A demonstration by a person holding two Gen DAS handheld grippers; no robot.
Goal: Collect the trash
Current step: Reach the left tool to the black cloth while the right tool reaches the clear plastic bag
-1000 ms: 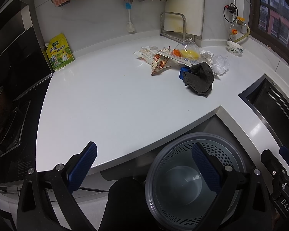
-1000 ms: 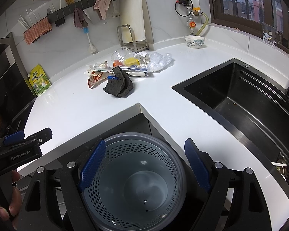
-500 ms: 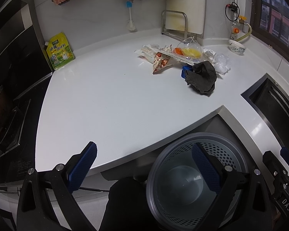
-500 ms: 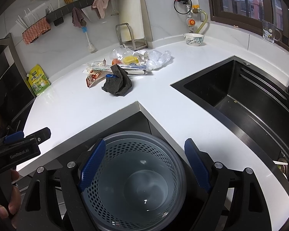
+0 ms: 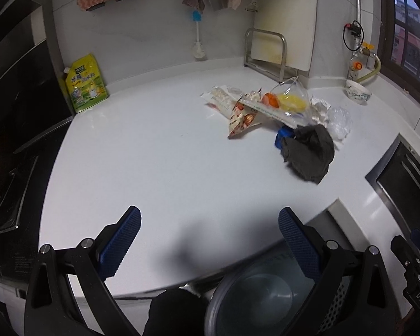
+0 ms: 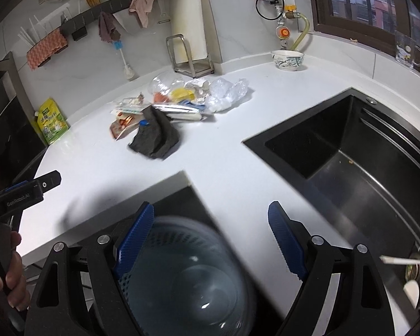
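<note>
1. The left tool [image 5: 208, 235] hung over the near edge of the white tabletop [image 5: 159, 162], blue fingers spread wide, nothing between them.
2. The right tool [image 6: 211, 233] was spread wide too, empty, above the perforated trash bin [image 6: 182, 274] set in the tabletop's notch.
3. The trash pile [image 6: 179, 103] lay far back on the tabletop: wrappers, a clear bag with orange and yellow bits, crumpled plastic.
4. A dark grey cloth [image 6: 155, 137] sat at the pile's near edge, touching it, partly covering something blue.
5. The black sink [image 6: 350, 162] was to the right, and a yellow-green pouch [image 5: 85, 84] leaned on the wall far left.
</note>
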